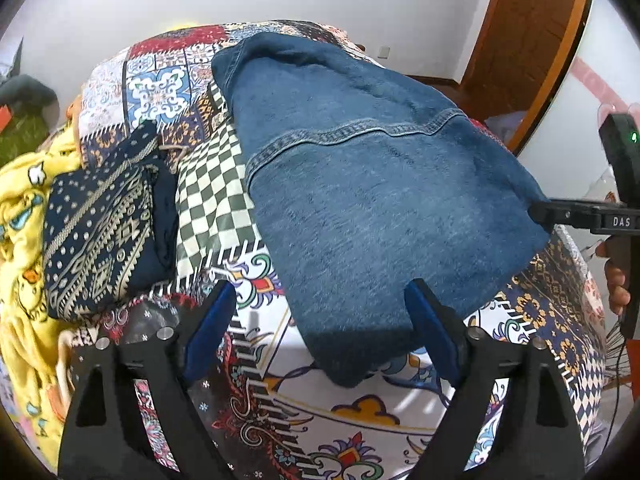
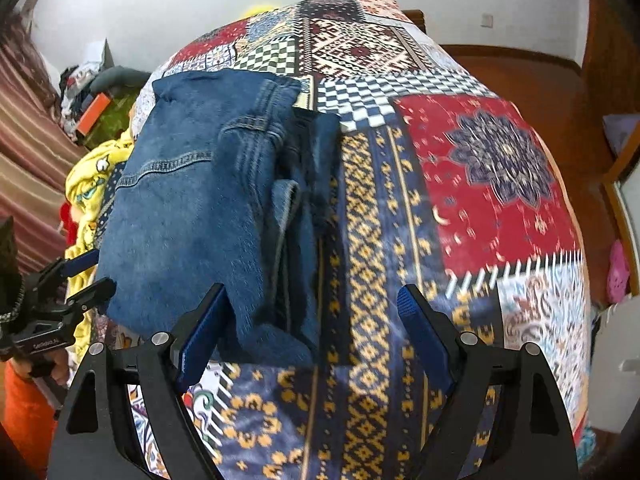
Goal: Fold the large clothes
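A folded pair of blue jeans [image 1: 372,184] lies on the patchwork bedspread [image 1: 360,420]; it also shows in the right wrist view [image 2: 192,216], folded into a thick stack. My left gripper [image 1: 320,320] is open, hovering at the near edge of the jeans, holding nothing. My right gripper [image 2: 312,328] is open at the jeans' near right corner, empty. In the left wrist view the right gripper's fingers [image 1: 560,212] reach in from the right at the jeans' edge. In the right wrist view the left gripper [image 2: 86,280] is at the jeans' left edge.
A folded navy patterned garment [image 1: 100,232] and a yellow cartoon-print cloth [image 1: 20,216] lie left of the jeans. The bedspread [image 2: 480,200] stretches to the right. A wooden door [image 1: 532,40] and white wall stand behind the bed.
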Tool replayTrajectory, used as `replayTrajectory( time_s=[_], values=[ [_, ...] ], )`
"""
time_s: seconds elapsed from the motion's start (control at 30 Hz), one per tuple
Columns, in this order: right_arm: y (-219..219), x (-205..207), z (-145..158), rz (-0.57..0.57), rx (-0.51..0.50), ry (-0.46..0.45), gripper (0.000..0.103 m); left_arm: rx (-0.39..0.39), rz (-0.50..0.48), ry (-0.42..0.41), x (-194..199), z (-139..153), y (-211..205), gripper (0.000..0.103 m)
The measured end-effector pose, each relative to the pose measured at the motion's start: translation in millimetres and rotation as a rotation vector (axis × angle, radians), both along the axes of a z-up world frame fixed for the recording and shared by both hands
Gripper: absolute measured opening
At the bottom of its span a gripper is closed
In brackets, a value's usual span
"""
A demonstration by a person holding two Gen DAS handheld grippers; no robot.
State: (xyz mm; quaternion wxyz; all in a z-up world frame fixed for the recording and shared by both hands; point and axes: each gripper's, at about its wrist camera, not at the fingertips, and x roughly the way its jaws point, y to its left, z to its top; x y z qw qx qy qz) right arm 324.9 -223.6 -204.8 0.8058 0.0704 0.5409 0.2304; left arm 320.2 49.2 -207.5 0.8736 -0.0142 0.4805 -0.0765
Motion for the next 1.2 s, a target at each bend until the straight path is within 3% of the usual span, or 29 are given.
replayTrajectory(
  time_s=[0.17,0.37,0.57,0.67,0.73,0.93,1.03,1.2],
  values=[
    [0.4,-0.9,4.4,0.005,-0.001,0.028,0.084,-0.043,0.004,0.04,1.1,7.2,7.0,0.087],
    [18.4,9.9,37.7,0.069,-0.039,-0.07,0.084,0.023,0.038,-0.054,12.1,38.6,19.0,0.087],
    [38.6,36.0,49.5,0.115,0.009,-0.121,0.084,-0.026,0.047,-0.095,42.0,54.4,32.2,0.087],
    [47.9,59.9,34.6,0.137,-0.002,-0.092,0.084,-0.099,0.062,-0.06,63.3,45.1,39.4,0.087],
    [50.3,80.3,15.8,0.14,0.021,-0.011,0.084,-0.169,0.074,-0.004,79.7,30.5,45.7,0.087],
    [46.5,116.8,-32.8,0.141,0.145,0.191,0.084,-0.435,0.117,0.221,121.4,-29.2,65.9,0.087],
    [47.3,125.3,-47.7,0.156,0.217,0.258,0.085,-0.546,0.118,0.257,130.5,-46.5,70.4,0.087],
    [53.5,133.6,-58.9,0.184,0.293,0.296,0.089,-0.622,0.11,0.264,141.3,-57.7,67.7,0.09]
  ],
)
